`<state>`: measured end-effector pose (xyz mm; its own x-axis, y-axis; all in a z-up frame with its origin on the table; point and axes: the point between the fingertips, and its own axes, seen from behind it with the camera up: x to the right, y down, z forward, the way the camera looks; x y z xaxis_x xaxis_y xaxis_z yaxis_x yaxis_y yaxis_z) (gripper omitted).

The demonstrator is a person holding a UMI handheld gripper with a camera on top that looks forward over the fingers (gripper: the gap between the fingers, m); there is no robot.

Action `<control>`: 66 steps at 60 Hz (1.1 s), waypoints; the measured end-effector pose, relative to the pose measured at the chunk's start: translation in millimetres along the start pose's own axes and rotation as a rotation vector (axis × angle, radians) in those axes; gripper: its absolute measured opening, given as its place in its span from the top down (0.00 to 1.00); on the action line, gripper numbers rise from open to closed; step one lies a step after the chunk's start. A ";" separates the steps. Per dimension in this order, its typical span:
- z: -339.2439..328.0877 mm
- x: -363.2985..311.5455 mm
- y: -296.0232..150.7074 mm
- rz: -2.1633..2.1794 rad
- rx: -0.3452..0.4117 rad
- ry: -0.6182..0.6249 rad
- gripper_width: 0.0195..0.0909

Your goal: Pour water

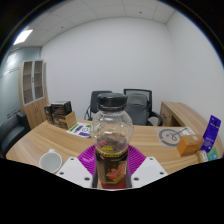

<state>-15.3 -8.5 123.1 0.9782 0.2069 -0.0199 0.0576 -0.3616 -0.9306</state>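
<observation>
A clear plastic bottle [111,135] with a black cap and a dark red and yellow label stands upright between my fingers. My gripper [112,166] is shut on the bottle, with the magenta pads [87,156] pressed against its lower body on both sides. The bottle looks lifted above a wooden table [150,137]. A white cup [50,159] stands on the table to the left of the fingers.
Black office chairs [137,103] stand behind the table. A box of items [62,114] sits at the far left of the table, an orange packet [189,144] and a blue carton [211,133] at the right. A wooden cabinet [33,92] lines the left wall.
</observation>
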 end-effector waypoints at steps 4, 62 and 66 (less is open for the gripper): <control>6.4 2.9 19.1 0.014 -0.020 -0.003 0.75; -227.8 -79.2 2.3 -0.012 -0.142 0.292 0.07; -252.8 -97.9 3.8 -0.005 -0.141 0.309 0.07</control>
<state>-60.3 -259.9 213.9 0.9908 -0.0687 0.1162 0.0682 -0.4883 -0.8700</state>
